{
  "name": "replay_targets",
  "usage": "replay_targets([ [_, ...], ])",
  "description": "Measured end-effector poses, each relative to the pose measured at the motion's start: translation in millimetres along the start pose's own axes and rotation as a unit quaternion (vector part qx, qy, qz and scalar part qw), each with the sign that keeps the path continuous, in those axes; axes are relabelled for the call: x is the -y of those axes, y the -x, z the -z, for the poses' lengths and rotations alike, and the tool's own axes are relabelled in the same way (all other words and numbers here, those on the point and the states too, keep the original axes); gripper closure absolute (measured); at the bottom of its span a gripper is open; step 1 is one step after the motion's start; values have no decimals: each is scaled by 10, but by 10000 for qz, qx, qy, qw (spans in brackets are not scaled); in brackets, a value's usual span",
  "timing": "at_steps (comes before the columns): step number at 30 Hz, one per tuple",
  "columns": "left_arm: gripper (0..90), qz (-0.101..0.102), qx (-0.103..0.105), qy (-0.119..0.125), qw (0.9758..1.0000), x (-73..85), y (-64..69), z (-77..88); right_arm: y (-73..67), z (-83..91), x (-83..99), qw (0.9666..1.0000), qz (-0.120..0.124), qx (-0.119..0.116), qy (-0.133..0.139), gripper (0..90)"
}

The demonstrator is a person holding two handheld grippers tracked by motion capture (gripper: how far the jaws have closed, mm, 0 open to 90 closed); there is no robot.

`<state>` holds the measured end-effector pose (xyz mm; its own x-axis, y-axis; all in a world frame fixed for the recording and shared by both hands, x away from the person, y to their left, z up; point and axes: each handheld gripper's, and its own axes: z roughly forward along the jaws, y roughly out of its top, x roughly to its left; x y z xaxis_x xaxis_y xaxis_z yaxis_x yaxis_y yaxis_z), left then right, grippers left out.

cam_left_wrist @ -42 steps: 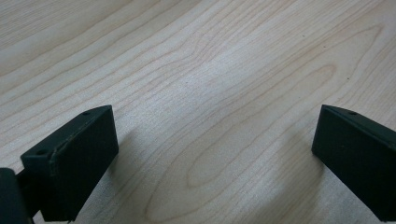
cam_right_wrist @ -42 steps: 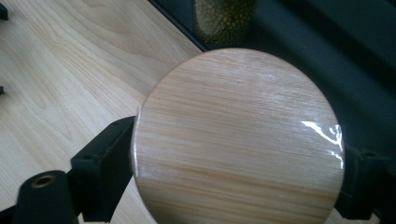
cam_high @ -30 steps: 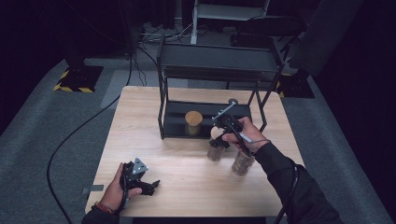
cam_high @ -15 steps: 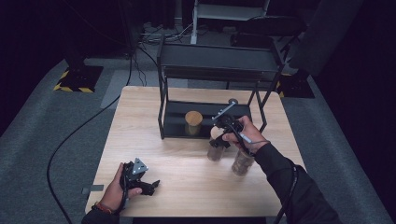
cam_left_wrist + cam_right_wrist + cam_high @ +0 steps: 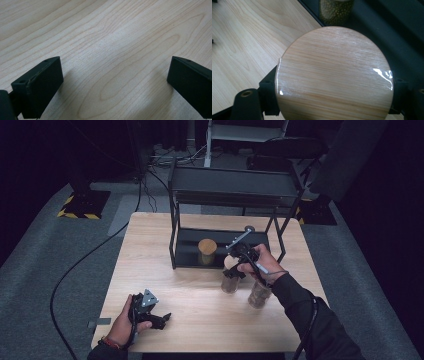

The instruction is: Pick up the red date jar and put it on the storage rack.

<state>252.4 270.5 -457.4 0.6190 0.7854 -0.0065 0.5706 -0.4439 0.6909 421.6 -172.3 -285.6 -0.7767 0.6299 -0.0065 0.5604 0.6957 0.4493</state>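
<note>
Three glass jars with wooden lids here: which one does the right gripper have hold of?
The glass jar with the round wooden lid on the table just in front of the black metal rack. The right gripper clamps its lid; one other jar stands on the rack's lower shelf, one beside the wrist.

Light wood table [image 5: 200, 317] with a black rack [image 5: 175, 240] at the back, beyond the right tongs [image 5: 235, 265]. Two jars stand by those tongs: one [image 5: 230, 282] right under, another [image 5: 259, 295] just beside it.

Right claw [image 5: 234, 265] is clamped on the wooden lid of a jar [image 5: 230, 281] on the worktop [image 5: 200, 305], a second jar [image 5: 259, 295] just beside it. Third jar [image 5: 207, 251] sits on the black rack [image 5: 235, 185]. Left claw [image 5: 161, 319] rests near the front edge.
</note>
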Motion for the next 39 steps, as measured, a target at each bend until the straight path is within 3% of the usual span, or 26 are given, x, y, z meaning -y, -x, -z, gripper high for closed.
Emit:
replay_targets([
  [25, 2, -10, 8, 0, 10000, 0, -4, 0, 82, 225, -79, 9989, -149, 265, 363, 227],
  [39, 2, -10, 8, 0, 10000, 0, -4, 0, 182, 219, -208, 9983, -200, 362, 404, 227],
])
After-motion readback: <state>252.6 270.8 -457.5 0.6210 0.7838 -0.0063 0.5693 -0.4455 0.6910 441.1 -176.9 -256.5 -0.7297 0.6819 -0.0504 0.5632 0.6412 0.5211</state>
